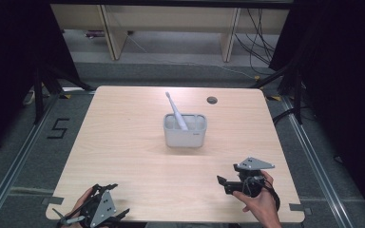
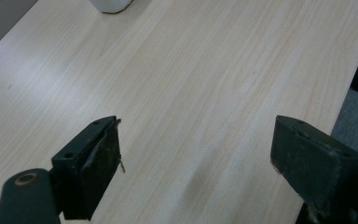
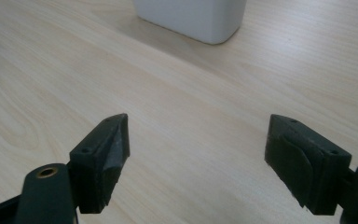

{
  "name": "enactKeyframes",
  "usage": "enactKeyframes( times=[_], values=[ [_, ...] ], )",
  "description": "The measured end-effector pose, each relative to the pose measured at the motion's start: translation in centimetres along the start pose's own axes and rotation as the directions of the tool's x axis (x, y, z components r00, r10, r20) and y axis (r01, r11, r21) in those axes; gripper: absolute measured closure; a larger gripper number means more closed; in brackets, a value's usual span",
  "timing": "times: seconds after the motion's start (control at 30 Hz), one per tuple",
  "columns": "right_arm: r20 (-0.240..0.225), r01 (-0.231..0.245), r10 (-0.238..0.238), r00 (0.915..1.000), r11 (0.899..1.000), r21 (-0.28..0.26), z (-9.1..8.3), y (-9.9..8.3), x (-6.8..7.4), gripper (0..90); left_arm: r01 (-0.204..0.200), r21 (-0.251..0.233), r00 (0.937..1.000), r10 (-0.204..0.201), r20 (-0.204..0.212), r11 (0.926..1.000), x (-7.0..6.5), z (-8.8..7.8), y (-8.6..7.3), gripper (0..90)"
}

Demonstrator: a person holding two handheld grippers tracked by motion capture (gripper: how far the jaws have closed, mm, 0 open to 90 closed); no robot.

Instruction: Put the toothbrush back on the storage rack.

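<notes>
A white rectangular holder (image 1: 185, 130) stands near the middle of the pale wooden table (image 1: 123, 142), with a white toothbrush (image 1: 176, 110) leaning up and to the left out of it. My left gripper (image 1: 105, 187) is at the table's front left edge, open, with bare wood between its jaws (image 2: 196, 154). My right gripper (image 1: 224, 184) hovers at the front right, held in a hand, open and pointing left. The holder's base (image 3: 191, 18) lies ahead of the right gripper (image 3: 198, 149), and its corner (image 2: 113, 4) sits far off in the left gripper view.
A round cable hole (image 1: 212, 99) sits near the table's far right edge. Grey floor with a "5" marking (image 1: 58, 128) lies to the left. Wooden furniture legs (image 1: 111, 33) and cables (image 1: 261, 42) are beyond the table.
</notes>
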State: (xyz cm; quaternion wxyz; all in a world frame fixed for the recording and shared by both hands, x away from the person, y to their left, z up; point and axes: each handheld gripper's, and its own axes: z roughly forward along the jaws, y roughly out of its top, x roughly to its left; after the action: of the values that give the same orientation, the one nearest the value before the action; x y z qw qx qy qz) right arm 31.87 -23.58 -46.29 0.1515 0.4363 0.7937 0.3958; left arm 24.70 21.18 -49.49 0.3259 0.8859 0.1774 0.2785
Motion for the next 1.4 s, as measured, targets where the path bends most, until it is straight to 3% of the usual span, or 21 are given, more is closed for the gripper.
enactKeyframes(
  times=[0.1,0.17,0.2,0.37,0.4,0.47,0.57,0.67,0.77,0.83,0.9,0.93,0.97,1.0,1.03,1.1,1.37,1.4],
  values=[
    [-0.002,0.035,-0.036,0.9994,0.999,-0.006,-0.2,-0.4,-0.2,22.9,0.000,-0.001,1.0000,0.000,-0.001,1.0000,0.0,0.0,0.0,15.4],
    [-0.006,0.002,-0.002,1.0000,1.000,0.001,-0.3,-0.8,0.1,22.9,-0.002,0.002,1.0000,0.002,0.001,1.0000,0.0,0.0,0.0,15.3],
    [-0.001,0.022,-0.022,0.9998,1.000,0.005,-0.4,-0.9,0.0,22.8,0.001,-0.002,1.0000,-0.001,0.002,1.0000,0.0,0.0,0.0,15.3],
    [-0.022,0.009,-0.009,0.9997,1.000,0.012,-0.7,-1.7,0.6,22.7,-0.002,-0.002,1.0000,0.002,0.002,1.0000,0.0,0.0,0.0,15.4],
    [-0.023,0.037,-0.037,0.9991,0.999,0.007,-0.7,-1.8,0.5,22.7,-0.002,-0.002,1.0000,0.002,0.002,1.0000,0.0,0.0,0.0,15.4],
    [-0.021,0.023,-0.023,0.9995,1.000,0.009,-0.9,-2.1,0.9,22.7,-0.002,-0.002,1.0000,0.002,0.000,1.0000,0.0,0.0,0.0,15.4],
    [-0.024,0.055,-0.055,0.9982,0.998,-0.004,-1.2,-2.4,0.9,22.5,-0.005,0.000,1.0000,0.005,-0.002,1.0000,0.0,0.0,0.1,15.4],
    [-0.035,0.025,-0.025,0.9991,1.000,0.007,-1.5,-2.8,1.3,22.5,-0.006,0.000,1.0000,0.006,-0.002,1.0000,0.0,0.0,0.1,15.4],
    [-0.035,0.058,-0.057,0.9978,0.998,0.005,-1.6,-3.2,1.3,22.5,-0.007,0.000,1.0000,0.007,-0.002,1.0000,0.0,0.0,0.1,15.4],
    [-0.039,0.029,-0.028,0.9989,0.999,0.019,-1.8,-3.5,1.5,22.3,-0.004,-0.002,1.0000,0.005,0.004,1.0000,-0.1,0.0,0.1,15.3],
    [-0.038,0.036,-0.035,0.9987,0.999,0.011,-1.8,-3.7,1.6,22.1,-0.002,-0.003,1.0000,0.002,0.002,1.0000,-0.1,0.1,0.1,15.4],
    [-0.046,0.025,-0.023,0.9987,0.999,0.036,-1.9,-3.9,1.8,21.5,-0.010,0.002,0.9999,0.010,0.008,0.9999,-0.1,0.0,0.1,15.4],
    [-0.042,0.047,-0.045,0.9981,0.998,0.032,-1.9,-4.0,1.7,21.5,-0.009,0.001,0.9999,0.009,0.007,1.0000,-0.1,0.0,0.1,15.4],
    [-0.038,0.033,-0.031,0.9988,0.999,0.034,-1.9,-4.1,1.8,21.3,-0.008,-0.002,0.9999,0.008,0.008,1.0000,-0.1,0.0,0.1,15.4],
    [-0.045,0.058,-0.057,0.9974,0.998,0.034,-1.9,-4.1,1.7,21.0,-0.008,0.001,1.0000,0.008,0.006,1.0000,-0.1,0.0,0.1,15.4],
    [-0.040,0.040,-0.039,0.9985,0.999,0.036,-2.0,-4.4,1.9,20.9,-0.009,0.006,0.9999,0.009,0.009,0.9999,-0.1,-0.1,0.1,15.3],
    [-0.029,0.067,-0.066,0.9974,0.997,0.048,-2.3,-4.8,1.7,19.8,-0.011,-0.001,0.9999,0.011,0.003,0.9999,-0.3,0.0,0.1,15.4],
    [-0.036,0.044,-0.042,0.9985,0.997,0.058,-2.3,-4.9,1.9,19.9,-0.012,-0.001,0.9999,0.012,0.003,0.9999,-0.3,0.0,0.1,15.4]
  ],
)
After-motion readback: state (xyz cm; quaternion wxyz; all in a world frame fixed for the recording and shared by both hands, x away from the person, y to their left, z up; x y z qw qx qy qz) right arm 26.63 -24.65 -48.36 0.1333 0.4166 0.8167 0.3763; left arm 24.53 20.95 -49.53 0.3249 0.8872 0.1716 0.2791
